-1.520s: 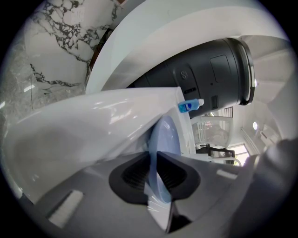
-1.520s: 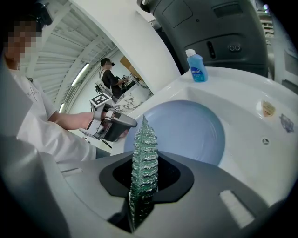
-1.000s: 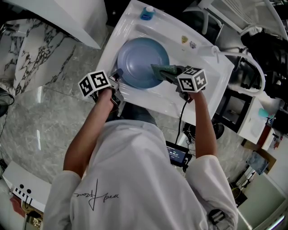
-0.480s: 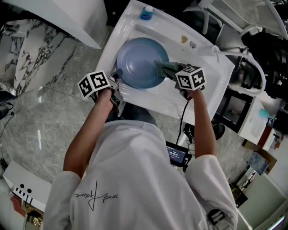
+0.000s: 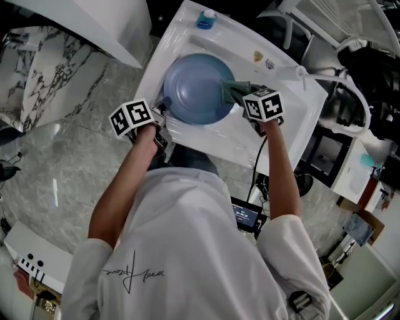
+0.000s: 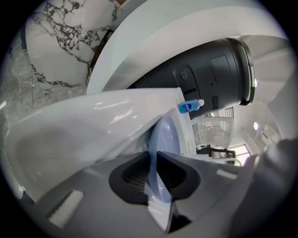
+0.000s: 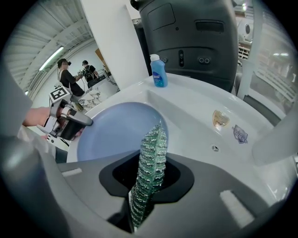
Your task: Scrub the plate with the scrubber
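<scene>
Clamping jaws: left gripper (image 6: 153,173) on plate (image 5: 194,87) rim, right gripper (image 7: 148,181) on scrubber (image 7: 153,146).

This looks like a test hall or lab fitted with a mock washing-up station rather than a home kitchen, though the warped wide-angle views leave that partly a guess. A white sink (image 5: 212,139) stands out on a polished grey stone floor (image 5: 56,169), with a blue plate (image 5: 194,87) in its basin and a bottle of blue dish soap (image 5: 204,19) on its back rim. Right behind it rises a large dark machine housing (image 7: 195,32). Two people (image 7: 67,76) stand further back under long strip lights (image 7: 52,56) on a high ribbed ceiling. A small lit screen (image 5: 245,215) shows by the sink's near edge, and white marbled slabs (image 5: 44,69) lie to one side.
</scene>
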The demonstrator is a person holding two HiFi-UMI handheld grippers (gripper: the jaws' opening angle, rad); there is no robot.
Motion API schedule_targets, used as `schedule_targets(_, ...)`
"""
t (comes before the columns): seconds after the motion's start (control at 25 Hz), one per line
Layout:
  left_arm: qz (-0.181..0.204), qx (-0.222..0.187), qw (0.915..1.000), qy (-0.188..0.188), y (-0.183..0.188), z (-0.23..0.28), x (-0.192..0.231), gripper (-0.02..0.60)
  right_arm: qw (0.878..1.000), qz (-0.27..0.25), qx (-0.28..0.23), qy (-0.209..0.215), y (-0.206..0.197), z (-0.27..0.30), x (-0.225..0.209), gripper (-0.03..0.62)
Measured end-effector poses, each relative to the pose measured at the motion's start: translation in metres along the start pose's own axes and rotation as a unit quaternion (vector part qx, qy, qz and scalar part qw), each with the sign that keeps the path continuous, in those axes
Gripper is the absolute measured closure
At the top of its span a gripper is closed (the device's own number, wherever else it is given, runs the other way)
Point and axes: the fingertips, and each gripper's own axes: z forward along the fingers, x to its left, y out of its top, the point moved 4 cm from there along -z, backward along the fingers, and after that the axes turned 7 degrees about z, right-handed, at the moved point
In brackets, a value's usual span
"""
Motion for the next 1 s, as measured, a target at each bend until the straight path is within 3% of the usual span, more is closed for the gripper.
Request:
schedule_targets(0.52,0.009,0.000,1.0000,0.000,0.003,0.001,-0.001,0.480,0.998,0.029,0.006,-0.048,0.017,0.014,-0.019,0.534)
schedule_targets(1.0,0.013,-0.001,0.9999,-0.001,0.003,0.001,0.000,0.480,0.997,-0.019,0.009,-0.071,0.042,0.029,-0.002,0.534)
